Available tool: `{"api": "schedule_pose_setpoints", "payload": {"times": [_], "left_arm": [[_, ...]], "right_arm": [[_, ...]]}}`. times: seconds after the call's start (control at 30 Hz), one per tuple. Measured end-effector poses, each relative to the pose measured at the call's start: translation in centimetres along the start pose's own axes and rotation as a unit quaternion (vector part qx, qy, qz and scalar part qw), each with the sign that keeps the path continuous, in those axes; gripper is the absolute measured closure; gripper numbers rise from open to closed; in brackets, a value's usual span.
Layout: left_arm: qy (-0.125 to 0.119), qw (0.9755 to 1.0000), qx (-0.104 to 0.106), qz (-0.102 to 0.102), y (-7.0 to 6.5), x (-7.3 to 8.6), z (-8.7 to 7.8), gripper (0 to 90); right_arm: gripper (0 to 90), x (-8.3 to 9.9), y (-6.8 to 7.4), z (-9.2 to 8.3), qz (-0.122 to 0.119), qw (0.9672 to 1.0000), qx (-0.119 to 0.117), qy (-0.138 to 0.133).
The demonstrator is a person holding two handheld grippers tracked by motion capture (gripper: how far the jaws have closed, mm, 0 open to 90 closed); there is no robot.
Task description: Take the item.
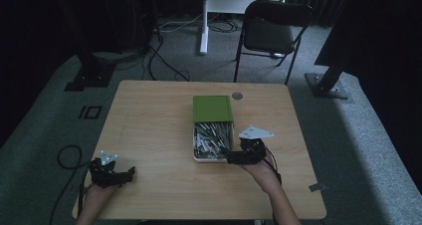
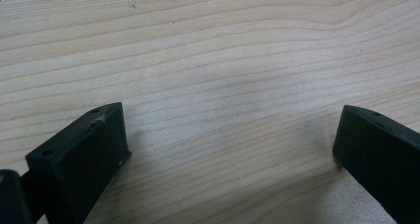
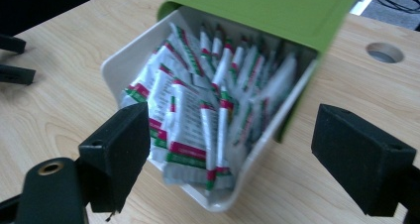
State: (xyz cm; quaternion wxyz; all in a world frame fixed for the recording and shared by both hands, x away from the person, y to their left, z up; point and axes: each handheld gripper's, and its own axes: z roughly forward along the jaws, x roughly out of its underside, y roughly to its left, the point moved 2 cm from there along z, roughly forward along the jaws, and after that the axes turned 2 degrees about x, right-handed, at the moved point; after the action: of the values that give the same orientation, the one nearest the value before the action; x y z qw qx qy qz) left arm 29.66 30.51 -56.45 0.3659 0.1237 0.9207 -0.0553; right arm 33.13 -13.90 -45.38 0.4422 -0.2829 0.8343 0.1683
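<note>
High view looks down on the whole tabletop (image 1: 149, 130); right gripper view sits close, sharing the sachet box (image 3: 148, 55).

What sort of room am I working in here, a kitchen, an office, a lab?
Most likely a lab or recording studio, not a kitchen: a lone wooden table stands on grey carpet, ringed by dark curtains and black stand bases, with cables trailing across the floor and a folding chair behind it.

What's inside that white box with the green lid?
The white box holds many slim white packets with red and green bands, loosely piled. The green lid, slid partway back, covers the far half, so what lies there is hidden.
</note>
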Motion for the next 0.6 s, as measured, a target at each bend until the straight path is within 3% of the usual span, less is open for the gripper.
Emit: {"api": "schedule_pose_setpoints", "payload": {"times": [0.43, 0.6], "left_arm": [[0.0, 1.0, 0.0, 0.0, 0.0, 0.0, 0.0, 1.3], [0.0, 1.0, 0.0, 0.0, 0.0, 0.0, 0.0, 1.3]], "right_arm": [[19.5, -0.3, 2.3, 2.1, -0.029, 0.9993, -0.016, 0.016], [32.9, -0.1, 2.7, 2.7, -0.033, 0.9991, -0.02, 0.017]]}}
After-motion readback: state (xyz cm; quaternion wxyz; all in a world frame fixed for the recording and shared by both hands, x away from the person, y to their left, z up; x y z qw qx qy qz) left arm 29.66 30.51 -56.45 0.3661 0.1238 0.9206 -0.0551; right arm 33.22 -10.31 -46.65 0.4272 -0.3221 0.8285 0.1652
